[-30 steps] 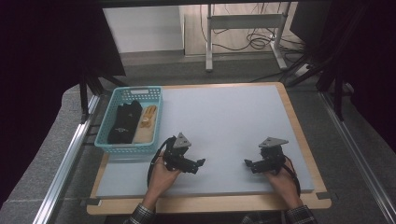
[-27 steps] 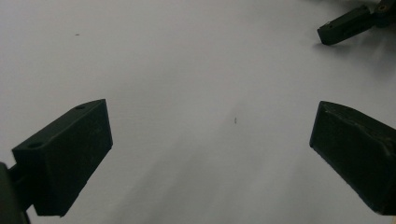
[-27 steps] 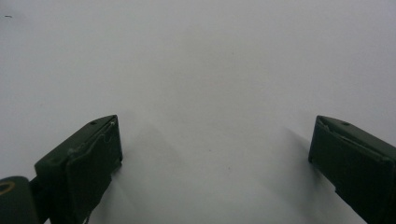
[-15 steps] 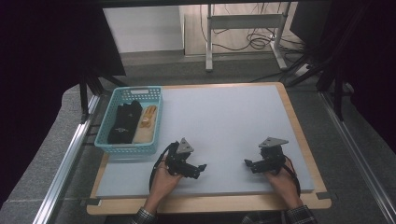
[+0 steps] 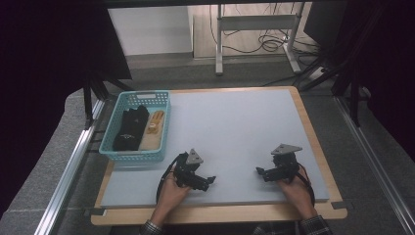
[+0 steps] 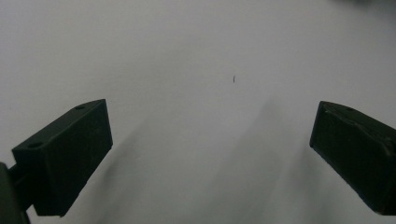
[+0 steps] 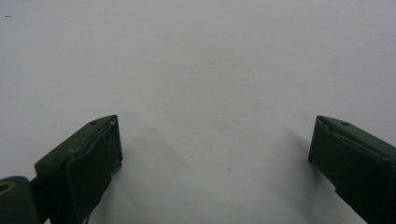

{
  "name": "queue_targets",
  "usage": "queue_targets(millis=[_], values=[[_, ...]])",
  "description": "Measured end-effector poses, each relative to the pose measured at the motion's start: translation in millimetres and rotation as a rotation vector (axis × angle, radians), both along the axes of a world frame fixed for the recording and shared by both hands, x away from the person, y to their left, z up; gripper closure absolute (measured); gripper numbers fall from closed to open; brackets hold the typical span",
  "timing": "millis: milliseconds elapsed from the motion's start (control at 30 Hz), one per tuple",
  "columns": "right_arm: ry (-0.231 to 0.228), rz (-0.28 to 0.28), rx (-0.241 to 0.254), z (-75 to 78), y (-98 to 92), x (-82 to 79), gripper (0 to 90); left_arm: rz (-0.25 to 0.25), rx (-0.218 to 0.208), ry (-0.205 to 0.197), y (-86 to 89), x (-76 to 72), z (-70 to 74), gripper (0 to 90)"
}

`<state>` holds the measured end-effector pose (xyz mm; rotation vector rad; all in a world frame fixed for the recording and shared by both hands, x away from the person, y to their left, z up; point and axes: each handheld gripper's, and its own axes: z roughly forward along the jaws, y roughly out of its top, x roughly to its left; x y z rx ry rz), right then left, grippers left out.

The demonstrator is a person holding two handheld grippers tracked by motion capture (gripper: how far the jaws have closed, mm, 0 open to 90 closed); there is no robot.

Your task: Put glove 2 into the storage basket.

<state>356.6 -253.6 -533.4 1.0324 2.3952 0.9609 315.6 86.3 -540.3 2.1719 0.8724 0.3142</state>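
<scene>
- On the near half of the pale grey mat (image 5: 244,132), the two hand-held grippers sit well apart, one toward each side, both low over the bare surface.
- The left gripper (image 5: 209,179) is held in the person's left hand (image 5: 171,192); its tips point toward the middle of the mat and a grey three-cornered plate rides on top of it.
- In the left gripper view, its two black jaws are spread wide, with nothing but plain mat and their soft shadows between them; a tiny dark speck (image 6: 233,79) lies on the mat ahead.
- The right gripper (image 5: 259,171) is held in the right hand (image 5: 293,188), tips pointing left toward the other gripper, with the same sort of plate on top.
- In the right gripper view, its jaws are likewise spread wide over the bare mat and grasp nothing.
- A teal basket (image 5: 164,122) rests at the mat's left edge, just beyond the left gripper and apart from it.
- Inside the basket lie a black bundle (image 5: 129,128) on the left and a tan item (image 5: 152,128) on the right, side by side; what they are I cannot tell.
- The mat lies on a wooden board (image 5: 220,214), whose edge shows at the near side.
</scene>
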Motion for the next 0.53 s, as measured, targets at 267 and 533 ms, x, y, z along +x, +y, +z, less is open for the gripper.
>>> queue_targets(millis=[267, 533], values=[[0.000, 0.000, 0.000, 0.0, 0.0, 0.0, 2.5, 0.006, 0.055, 0.022, -6.7, 1.5, -5.5, 0.0], [0.000, 0.000, 0.001, -0.2, -0.1, 0.0, 2.4, 0.007, 0.054, 0.029, -6.5, 2.0, -5.9, 0.0]])
